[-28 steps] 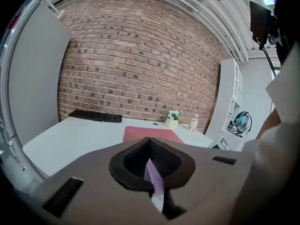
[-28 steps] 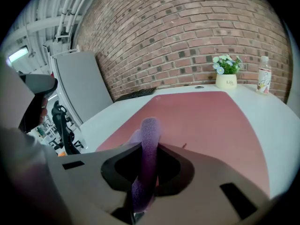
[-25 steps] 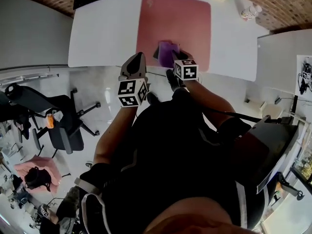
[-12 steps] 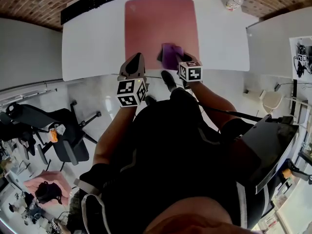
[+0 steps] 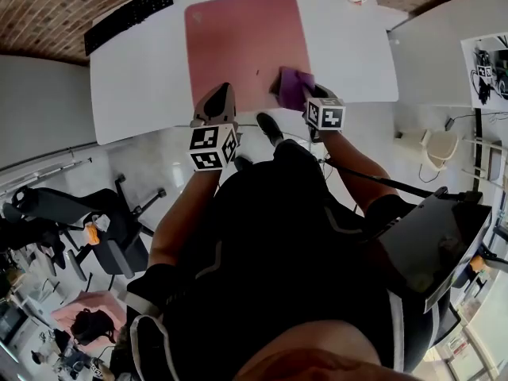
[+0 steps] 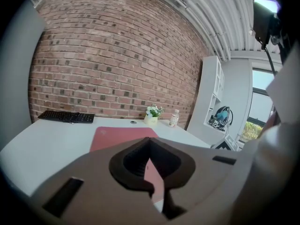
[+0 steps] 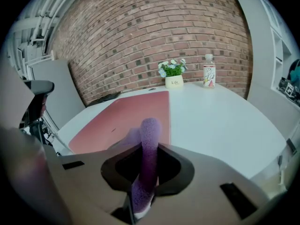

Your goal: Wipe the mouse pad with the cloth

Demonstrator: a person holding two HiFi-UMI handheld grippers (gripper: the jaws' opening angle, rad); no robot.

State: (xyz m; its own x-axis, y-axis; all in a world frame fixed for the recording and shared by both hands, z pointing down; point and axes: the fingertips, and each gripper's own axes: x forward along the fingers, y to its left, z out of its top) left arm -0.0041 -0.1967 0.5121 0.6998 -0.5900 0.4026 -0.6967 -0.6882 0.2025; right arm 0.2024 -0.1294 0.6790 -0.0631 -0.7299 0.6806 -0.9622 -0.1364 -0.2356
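Note:
A large pink mouse pad (image 5: 238,42) lies on the white desk (image 5: 135,78); it also shows in the left gripper view (image 6: 117,137) and the right gripper view (image 7: 126,118). My right gripper (image 5: 305,101) is shut on a purple cloth (image 5: 295,88), which rests at the pad's near right corner. In the right gripper view the cloth (image 7: 146,163) stands pinched between the jaws. My left gripper (image 5: 216,105) hovers at the desk's near edge, just before the pad, shut with nothing in it.
A black keyboard (image 5: 127,18) lies at the desk's far left. A small flower pot (image 7: 174,76) and a plastic bottle (image 7: 209,71) stand at the far side beyond the pad. Office chairs (image 5: 103,228) stand on the floor to the left.
My right gripper has slid the purple cloth rightward, from the pad's near middle to its near right corner. The left gripper has stayed at the desk's edge.

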